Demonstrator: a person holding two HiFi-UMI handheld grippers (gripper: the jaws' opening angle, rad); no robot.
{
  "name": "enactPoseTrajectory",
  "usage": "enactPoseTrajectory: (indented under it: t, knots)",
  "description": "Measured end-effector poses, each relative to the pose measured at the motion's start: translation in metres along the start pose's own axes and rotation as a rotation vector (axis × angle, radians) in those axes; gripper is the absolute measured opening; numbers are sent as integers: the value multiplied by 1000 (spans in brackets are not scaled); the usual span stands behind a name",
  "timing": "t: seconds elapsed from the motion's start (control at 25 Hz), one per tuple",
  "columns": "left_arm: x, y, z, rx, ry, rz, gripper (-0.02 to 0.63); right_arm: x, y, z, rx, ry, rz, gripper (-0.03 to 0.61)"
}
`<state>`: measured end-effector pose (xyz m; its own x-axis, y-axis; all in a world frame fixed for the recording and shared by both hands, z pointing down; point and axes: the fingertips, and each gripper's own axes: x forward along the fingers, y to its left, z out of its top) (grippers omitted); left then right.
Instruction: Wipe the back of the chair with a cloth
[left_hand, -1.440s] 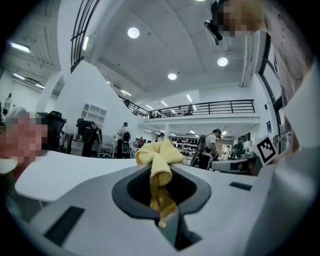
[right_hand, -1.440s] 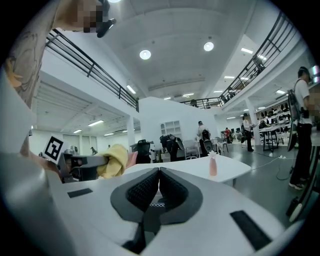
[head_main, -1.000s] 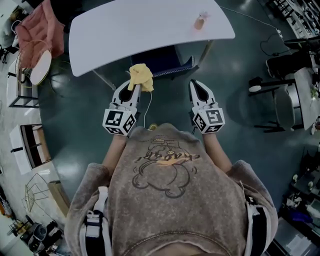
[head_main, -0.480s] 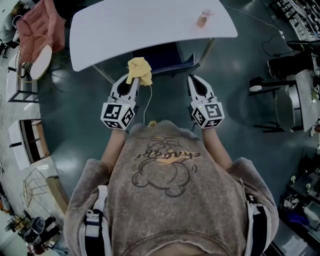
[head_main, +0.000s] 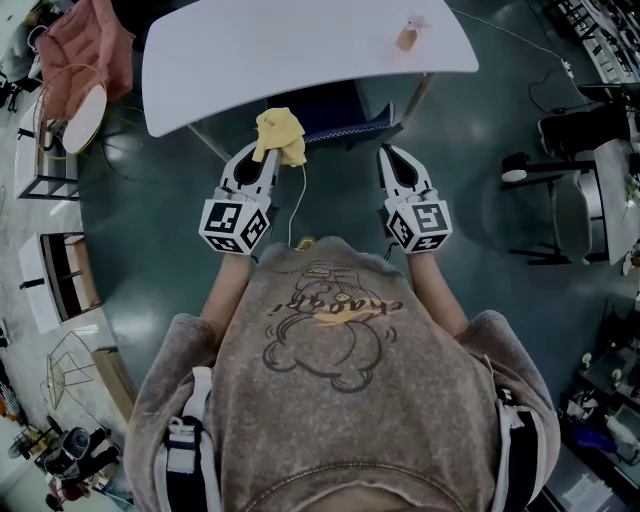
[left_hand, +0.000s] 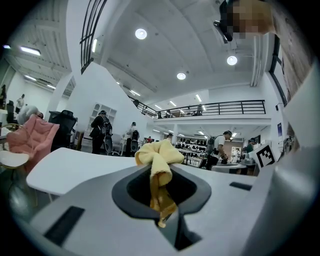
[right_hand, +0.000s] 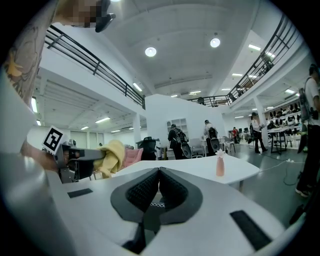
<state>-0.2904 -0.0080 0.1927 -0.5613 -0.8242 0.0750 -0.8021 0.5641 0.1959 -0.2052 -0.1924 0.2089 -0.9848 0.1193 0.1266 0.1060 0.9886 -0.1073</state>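
Cloth (head_main: 280, 135): yellow and bunched into a wad. Its top puffs out past the claw tips and a tail hangs down between them. It is held up in the air in front of the person.
Left claw (head_main: 262, 160): clamped on the cloth, which the left gripper view shows pinched in the middle of the jaws. It points forward toward the desk edge.
Chair (head_main: 335, 112): dark blue and pushed in under the white desk (head_main: 250, 60), so only its near part shows, between the two claws and just ahead of them. From above, the cloth overlaps the chair's left corner, but I cannot tell that they touch. The left gripper view shows no chair surface against the cloth.
Right claw (head_main: 393, 158): jaws pressed together with nothing between them. It is level with the left claw and off the chair's right side.
Done: the cloth is in hand and brought up to the chair.
Left: by my reading, all of the wiping. The cloth is yet to be laid on the chair back and drawn across it, and the chair may need pulling out first.
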Motion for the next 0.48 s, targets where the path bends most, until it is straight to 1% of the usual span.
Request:
enactPoseTrajectory:
  t: [0.48]
  knots:
    - [-3, -1, 4, -2, 1, 8, 59, 4, 7, 4, -13, 5, 26, 26]
